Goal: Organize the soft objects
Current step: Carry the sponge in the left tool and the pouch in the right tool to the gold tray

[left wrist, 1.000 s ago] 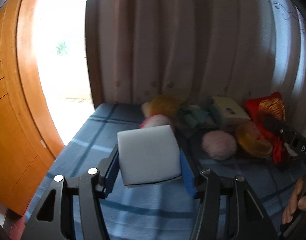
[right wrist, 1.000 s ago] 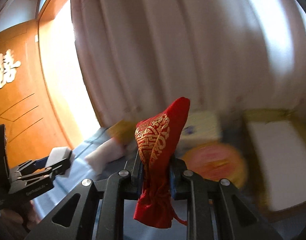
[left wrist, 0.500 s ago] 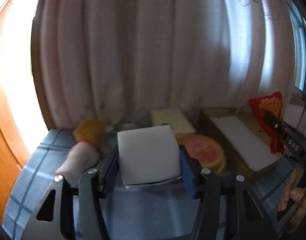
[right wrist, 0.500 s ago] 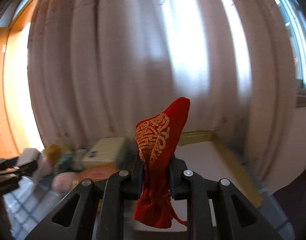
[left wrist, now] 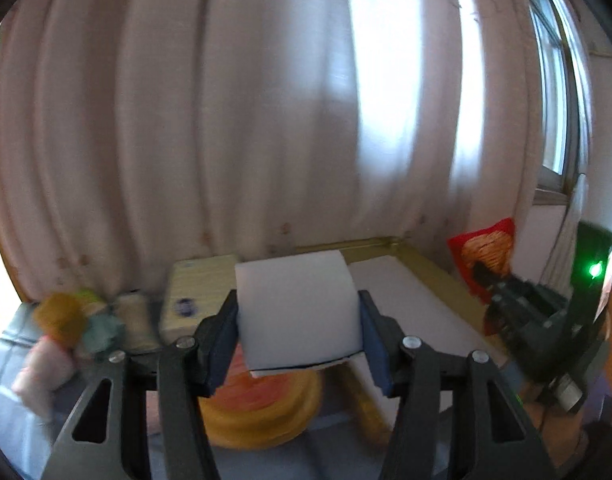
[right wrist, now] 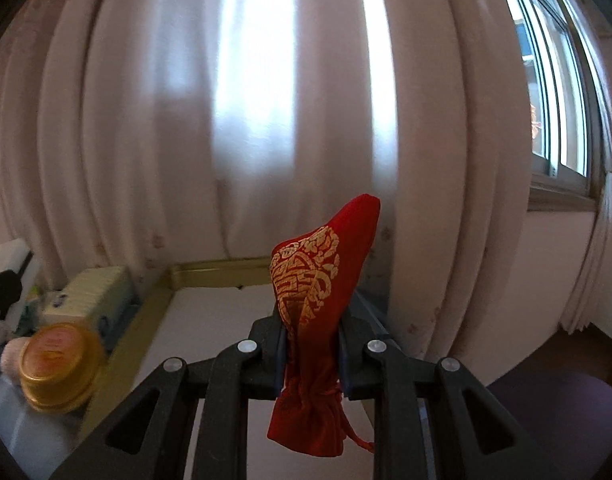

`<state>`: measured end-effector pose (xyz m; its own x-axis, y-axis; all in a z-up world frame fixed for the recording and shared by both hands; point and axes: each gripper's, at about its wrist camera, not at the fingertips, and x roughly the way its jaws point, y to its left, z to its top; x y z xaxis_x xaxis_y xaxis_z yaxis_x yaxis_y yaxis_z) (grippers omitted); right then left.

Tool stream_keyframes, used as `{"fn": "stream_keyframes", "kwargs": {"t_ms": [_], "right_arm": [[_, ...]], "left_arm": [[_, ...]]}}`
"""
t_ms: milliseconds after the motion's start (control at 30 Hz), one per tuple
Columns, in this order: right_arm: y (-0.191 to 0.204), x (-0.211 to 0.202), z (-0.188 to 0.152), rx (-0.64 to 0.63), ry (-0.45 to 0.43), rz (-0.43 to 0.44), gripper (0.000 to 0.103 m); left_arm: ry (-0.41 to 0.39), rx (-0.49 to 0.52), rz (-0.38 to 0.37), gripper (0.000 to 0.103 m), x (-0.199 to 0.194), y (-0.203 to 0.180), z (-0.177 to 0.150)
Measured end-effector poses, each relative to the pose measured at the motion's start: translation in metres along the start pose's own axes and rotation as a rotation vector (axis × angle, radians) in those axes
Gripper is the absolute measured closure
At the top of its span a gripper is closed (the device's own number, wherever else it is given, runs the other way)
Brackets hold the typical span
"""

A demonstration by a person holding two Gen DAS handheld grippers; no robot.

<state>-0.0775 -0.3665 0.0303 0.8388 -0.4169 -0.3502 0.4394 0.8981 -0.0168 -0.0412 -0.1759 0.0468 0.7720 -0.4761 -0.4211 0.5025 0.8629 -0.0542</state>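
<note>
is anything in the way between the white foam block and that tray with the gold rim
Nothing visible blocks it. The white foam block in the left gripper is already at the near edge of the tray, whose white floor looks bare. The round gold tin sits lower left, off the path.

The white block [left wrist: 298, 312] looks like matt, fine-pored foam. The red pouch [right wrist: 313, 304] is smooth woven cloth with gold print. Left of the pouch, the round tin [right wrist: 58, 364] shines glossy gold, probably metal. Behind it, the curtain [right wrist: 186, 140] is soft matt fabric.
</note>
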Motion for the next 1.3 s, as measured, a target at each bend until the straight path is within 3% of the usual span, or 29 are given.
{"fn": "stream_keyframes", "kwargs": {"t_ms": [300,600,767,867,933,1000,1067,1200,1300], "right_arm": [[-0.006,0.011,0.001,0.042,0.043,0.033,0.081],[-0.001,0.022,0.001,0.026,0.076,0.085,0.078],[0.0,0.025,0.0,0.027,0.094,0.103,0.054],[-0.007,0.022,0.0,0.061,0.072,0.125,0.041],[-0.007,0.013,-0.001,0.061,0.028,0.122,0.037],[-0.004,0.006,0.0,0.043,-0.013,0.093,0.037],[0.0,0.001,0.0,0.026,-0.042,0.065,0.031],[0.0,-0.001,0.0,0.016,-0.062,0.041,0.027],[-0.004,0.001,0.0,0.036,-0.059,0.026,0.027]], "left_arm": [[0.087,0.006,-0.088,0.048,0.059,-0.055,-0.002],[0.128,0.033,-0.074,0.047,0.085,-0.061,-0.006],[0.135,0.062,-0.063,0.045,0.088,-0.065,-0.01],[0.128,0.057,-0.052,0.039,0.087,-0.061,-0.01],[0.121,0.058,-0.038,0.032,0.087,-0.06,-0.01],[0.106,0.078,-0.011,0.011,0.086,-0.062,-0.011],[0.076,0.096,0.019,0.0,0.081,-0.063,-0.011],[-0.01,0.138,0.058,0.0,0.065,-0.069,-0.012],[-0.011,0.167,0.073,0.0,0.066,-0.071,-0.014]]}}
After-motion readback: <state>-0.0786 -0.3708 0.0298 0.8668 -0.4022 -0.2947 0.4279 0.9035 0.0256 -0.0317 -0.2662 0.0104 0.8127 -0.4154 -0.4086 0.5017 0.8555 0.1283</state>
